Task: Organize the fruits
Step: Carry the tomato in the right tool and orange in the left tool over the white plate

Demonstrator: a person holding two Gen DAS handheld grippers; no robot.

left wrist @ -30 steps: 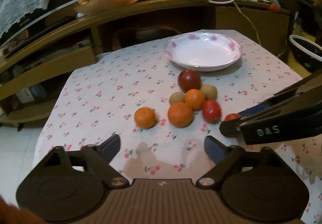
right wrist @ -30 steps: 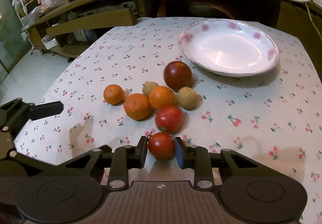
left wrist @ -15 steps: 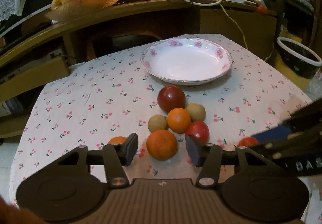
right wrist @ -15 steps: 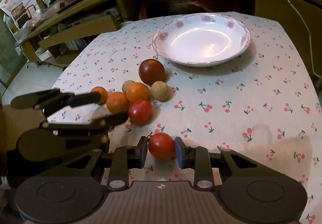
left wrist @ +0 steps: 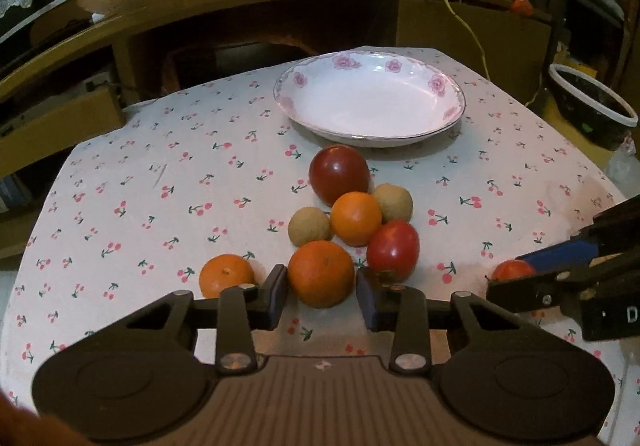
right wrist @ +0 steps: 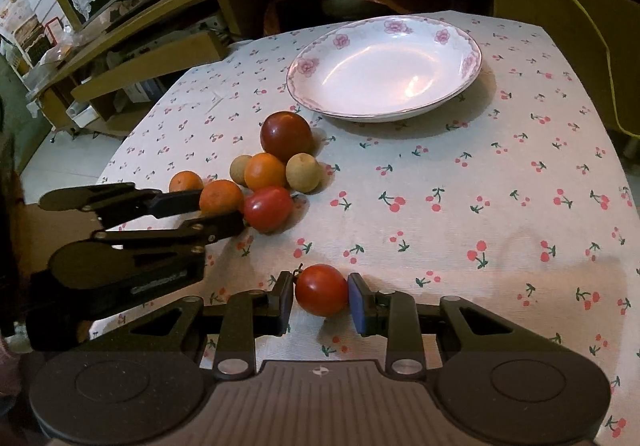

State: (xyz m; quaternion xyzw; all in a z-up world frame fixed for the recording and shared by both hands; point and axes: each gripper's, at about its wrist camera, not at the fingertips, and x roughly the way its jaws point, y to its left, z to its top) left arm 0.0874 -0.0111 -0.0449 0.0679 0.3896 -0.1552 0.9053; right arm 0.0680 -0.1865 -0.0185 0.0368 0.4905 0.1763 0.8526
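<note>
Both grippers are at the fruit pile now; our left gripper (left wrist: 322,292) has its jaws around the big orange (left wrist: 321,273), close on both sides, but we cannot tell if they press it already; our right gripper (right wrist: 320,296) is clenched on a small tomato (right wrist: 321,289), near the table's front.

We judge the coming move goes forward; the plate (left wrist: 454,121) lies straight ahead of both tools, beyond the pile, and it is empty; the right gripper has the open path over bare tablecloth (right wrist: 500,213), the left one must rise over the fruit in front.

In the way stand the dark red apple (left wrist: 339,173), then the red tomato (left wrist: 393,250) touching the big orange, the middle orange (left wrist: 356,218), the small orange (left wrist: 226,274) just beside the left finger, and two brown round fruits (left wrist: 310,226).
</note>
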